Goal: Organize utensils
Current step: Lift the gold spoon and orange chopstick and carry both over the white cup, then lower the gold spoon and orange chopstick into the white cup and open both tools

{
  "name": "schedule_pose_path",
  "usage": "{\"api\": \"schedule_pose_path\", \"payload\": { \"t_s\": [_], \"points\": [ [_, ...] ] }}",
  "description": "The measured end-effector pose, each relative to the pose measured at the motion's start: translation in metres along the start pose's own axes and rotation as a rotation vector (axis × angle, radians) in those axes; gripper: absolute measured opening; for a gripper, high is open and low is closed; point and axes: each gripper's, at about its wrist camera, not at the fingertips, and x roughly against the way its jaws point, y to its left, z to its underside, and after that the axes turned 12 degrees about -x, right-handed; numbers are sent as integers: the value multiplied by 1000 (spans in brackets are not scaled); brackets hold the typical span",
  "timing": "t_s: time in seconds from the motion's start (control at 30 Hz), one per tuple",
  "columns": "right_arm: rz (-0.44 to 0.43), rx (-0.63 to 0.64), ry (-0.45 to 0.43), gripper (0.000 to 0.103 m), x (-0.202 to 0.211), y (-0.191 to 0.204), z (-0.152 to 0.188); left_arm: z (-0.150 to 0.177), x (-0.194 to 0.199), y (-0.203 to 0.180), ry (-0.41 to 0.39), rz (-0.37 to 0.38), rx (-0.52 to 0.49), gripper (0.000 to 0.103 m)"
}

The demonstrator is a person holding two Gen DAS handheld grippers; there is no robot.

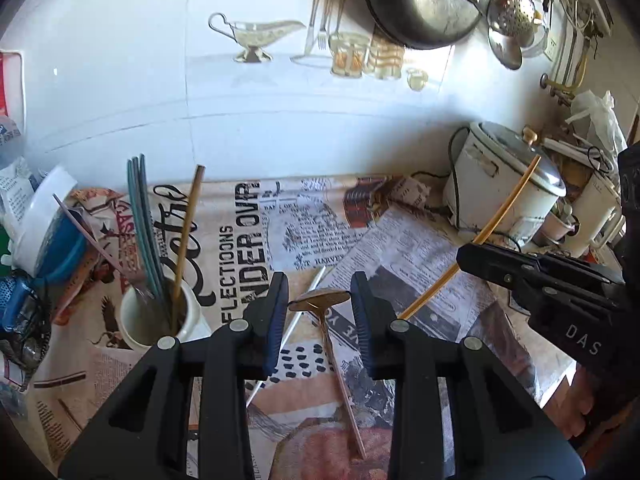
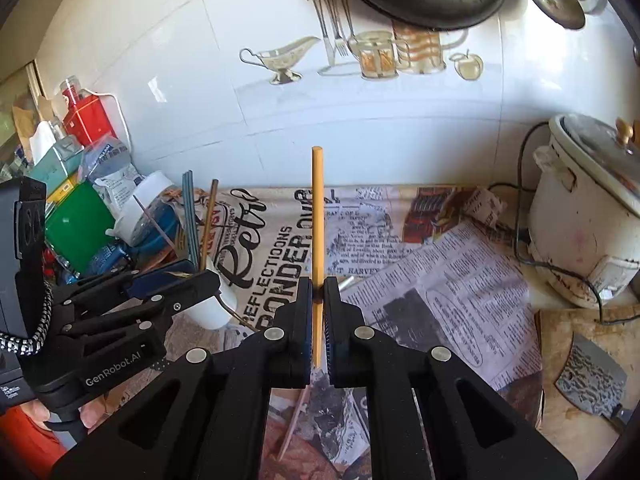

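Note:
A white cup [image 1: 160, 320] holds teal chopsticks [image 1: 140, 216], a brown chopstick [image 1: 188, 232] and a thin metal utensil. My left gripper [image 1: 320, 312] is open above a gold spoon [image 1: 320, 300] and a thin silver stick [image 1: 296, 316] lying on the newspaper-print mat. My right gripper [image 2: 318, 312] is shut on a yellow chopstick [image 2: 317, 216], held upright above the mat; it shows in the left wrist view [image 1: 500, 220] at the right. The cup [image 2: 212, 308] sits partly hidden behind the left gripper [image 2: 176, 280] in the right wrist view.
A white rice cooker [image 1: 504, 184] with cord stands at the back right. Boxes, bottles and packets [image 2: 80, 200] crowd the left. A cleaver [image 2: 592, 376] lies at the right on the counter. A pan [image 1: 416, 0] and ladles [image 1: 512, 16] hang on the tiled wall.

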Motion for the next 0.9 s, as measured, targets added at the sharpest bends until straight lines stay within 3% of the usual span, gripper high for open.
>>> {"api": "schedule_pose_path", "payload": {
  "t_s": [0.57,0.9],
  "points": [
    [-99,88,-109,5,15,61,-40,-22,56,55,-99,-83,50,31],
    [-185,131,-121,5,4,106,-52,-19,79,99,-118,-145,102,31]
  ]
}}
